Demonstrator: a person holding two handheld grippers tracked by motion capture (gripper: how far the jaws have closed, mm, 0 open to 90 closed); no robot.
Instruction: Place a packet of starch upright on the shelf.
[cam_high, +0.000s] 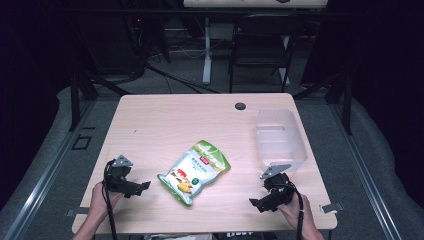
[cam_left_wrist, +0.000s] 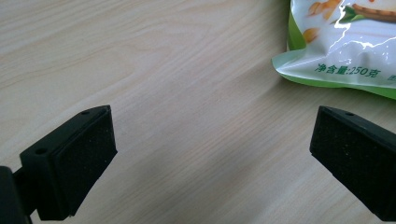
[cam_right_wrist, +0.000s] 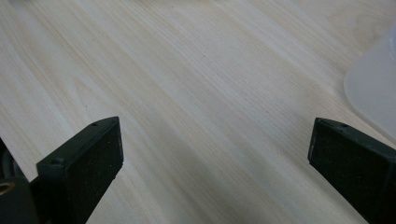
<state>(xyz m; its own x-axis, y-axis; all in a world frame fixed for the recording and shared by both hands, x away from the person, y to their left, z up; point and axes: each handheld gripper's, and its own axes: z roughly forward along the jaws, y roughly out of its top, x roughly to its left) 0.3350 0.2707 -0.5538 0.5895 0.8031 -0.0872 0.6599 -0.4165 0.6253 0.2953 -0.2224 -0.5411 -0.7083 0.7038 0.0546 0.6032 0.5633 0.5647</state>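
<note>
The snack bag (cam_left_wrist: 341, 42) is cut off by the frame edge; its print seems too small to read.

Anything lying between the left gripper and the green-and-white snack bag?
Nothing: the high view shows bare pale wooden table between the left gripper and the green-and-white snack bag.

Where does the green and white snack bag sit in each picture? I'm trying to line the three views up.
High view: the green and white printed plastic snack bag lies mid-table, between the two tongs.
Left gripper view: its lower edge fills the top right corner, beyond the open jaws.
Right gripper view: not in it.
Shared landmark: the pale wood-grain tabletop.
</note>
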